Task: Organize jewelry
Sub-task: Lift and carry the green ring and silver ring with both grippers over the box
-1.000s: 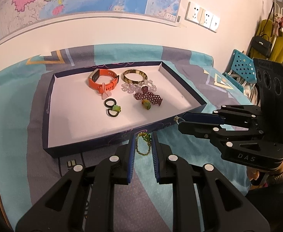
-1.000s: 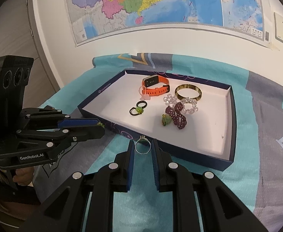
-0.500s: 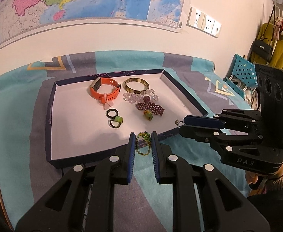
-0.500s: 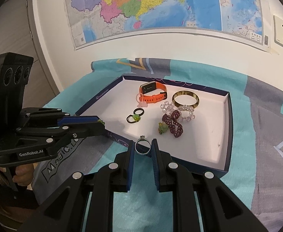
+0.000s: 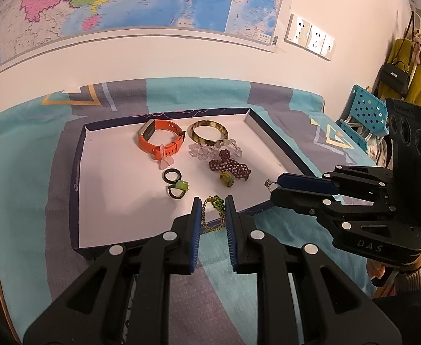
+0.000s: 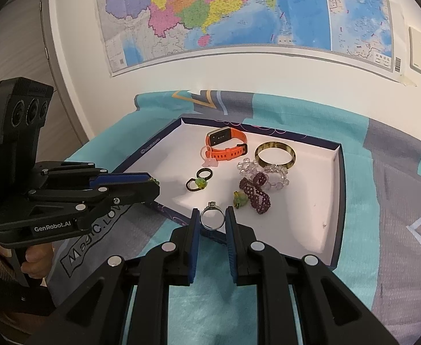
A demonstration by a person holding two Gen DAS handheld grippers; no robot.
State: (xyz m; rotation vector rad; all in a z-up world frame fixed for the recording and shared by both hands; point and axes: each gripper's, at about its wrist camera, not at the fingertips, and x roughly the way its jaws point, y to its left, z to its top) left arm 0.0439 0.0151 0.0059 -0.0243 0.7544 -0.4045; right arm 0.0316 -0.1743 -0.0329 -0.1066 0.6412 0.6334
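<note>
A shallow white tray point(image 5: 118, 218) with a dark blue rim point(image 6: 341, 201) lies on the cloth. In it are an orange watch band point(image 5: 160, 138), a gold bangle point(image 5: 208, 133), clear beads point(image 5: 201, 151), a maroon beaded piece point(image 5: 230, 168), black rings with a green bead point(image 5: 176, 185) and a green-yellow bead point(image 5: 227, 178). My left gripper point(image 5: 213, 215) is shut on a green-gold beaded chain point(image 5: 213, 211), above the tray's near edge. My right gripper point(image 6: 212, 220) is shut on a silver ring point(image 6: 211, 218), above the tray's near edge.
A teal and grey cloth point(image 5: 23, 187) covers the table. A wall with a map point(image 6: 239, 14) and sockets point(image 5: 311, 37) stands behind. A blue perforated chair point(image 5: 365, 115) and hanging bags point(image 5: 397, 74) are at the right. A door point(image 6: 15, 51) is at the left.
Both grippers have risen and moved forward over the tray's near edge, still holding the chain and the ring. The tray's contents have not moved.
</note>
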